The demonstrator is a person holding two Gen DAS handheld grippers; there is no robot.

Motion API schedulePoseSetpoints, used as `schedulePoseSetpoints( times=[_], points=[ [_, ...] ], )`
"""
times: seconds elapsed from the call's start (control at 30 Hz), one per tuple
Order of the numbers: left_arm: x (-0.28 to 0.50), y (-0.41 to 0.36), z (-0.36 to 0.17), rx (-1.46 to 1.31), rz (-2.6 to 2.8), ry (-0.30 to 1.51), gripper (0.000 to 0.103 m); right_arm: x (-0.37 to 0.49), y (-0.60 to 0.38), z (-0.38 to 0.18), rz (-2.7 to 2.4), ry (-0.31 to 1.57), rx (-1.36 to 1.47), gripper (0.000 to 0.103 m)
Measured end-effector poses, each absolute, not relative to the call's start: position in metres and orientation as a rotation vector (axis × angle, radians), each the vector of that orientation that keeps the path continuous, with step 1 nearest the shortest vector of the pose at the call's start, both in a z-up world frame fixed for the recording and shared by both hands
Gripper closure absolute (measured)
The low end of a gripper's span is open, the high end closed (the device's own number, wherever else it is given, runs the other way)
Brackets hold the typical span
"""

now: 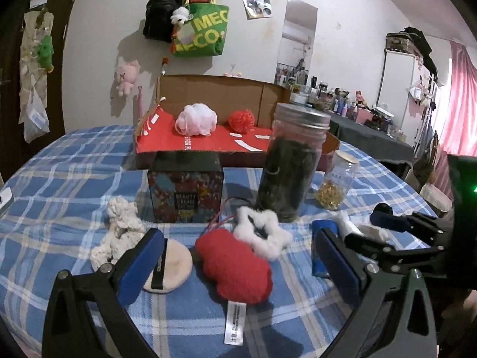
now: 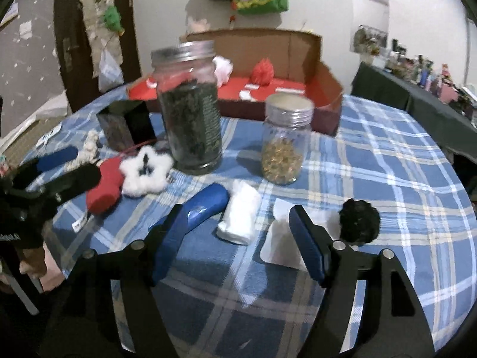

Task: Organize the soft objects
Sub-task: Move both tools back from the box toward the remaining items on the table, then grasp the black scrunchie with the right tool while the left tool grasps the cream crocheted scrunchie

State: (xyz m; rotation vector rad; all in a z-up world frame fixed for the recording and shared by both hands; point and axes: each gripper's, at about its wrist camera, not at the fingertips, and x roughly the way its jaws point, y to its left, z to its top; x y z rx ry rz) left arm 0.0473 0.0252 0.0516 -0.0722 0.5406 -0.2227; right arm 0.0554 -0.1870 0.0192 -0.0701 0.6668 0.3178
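Observation:
My left gripper (image 1: 238,259) is open and empty, its jaws either side of a red knitted plush (image 1: 235,265) with a white tag. A white fluffy star (image 1: 262,232), a beige round puff (image 1: 173,265) and a cream rope toy (image 1: 119,226) lie around it. My right gripper (image 2: 238,232) is open and empty just above a white folded cloth (image 2: 241,214). A black pompom (image 2: 359,220) and a white pad (image 2: 283,244) lie to its right. A cardboard box with a red floor (image 1: 208,143) holds a white mesh puff (image 1: 195,119) and a red pompom (image 1: 241,120).
A tall jar of dark leaves (image 1: 292,164), a small jar of gold bits (image 1: 337,182) and a patterned box (image 1: 186,188) stand between the soft things and the cardboard box. A blue case (image 2: 205,208) lies on the checked cloth (image 2: 372,161). A cluttered dark desk (image 1: 369,131) stands at right.

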Motion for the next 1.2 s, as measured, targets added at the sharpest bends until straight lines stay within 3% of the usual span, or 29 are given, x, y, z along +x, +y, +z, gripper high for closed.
schedulePoseSetpoints(
  times=[0.3, 0.83, 1.2],
  points=[
    [0.037, 0.022, 0.037, -0.057, -0.165, 0.502, 0.0, 0.031, -0.199, 0.013, 0.226, 0.517, 0.014, 0.029],
    [0.035, 0.027, 0.036, -0.022, -0.137, 0.504, 0.0, 0.04, -0.216, 0.007, 0.19, 0.559, 0.046, 0.028],
    [0.063, 0.087, 0.061, -0.005, -0.013, 0.543, 0.002, 0.068, -0.272, 0.016, 0.138, 0.648, 0.121, 0.028]
  ],
)
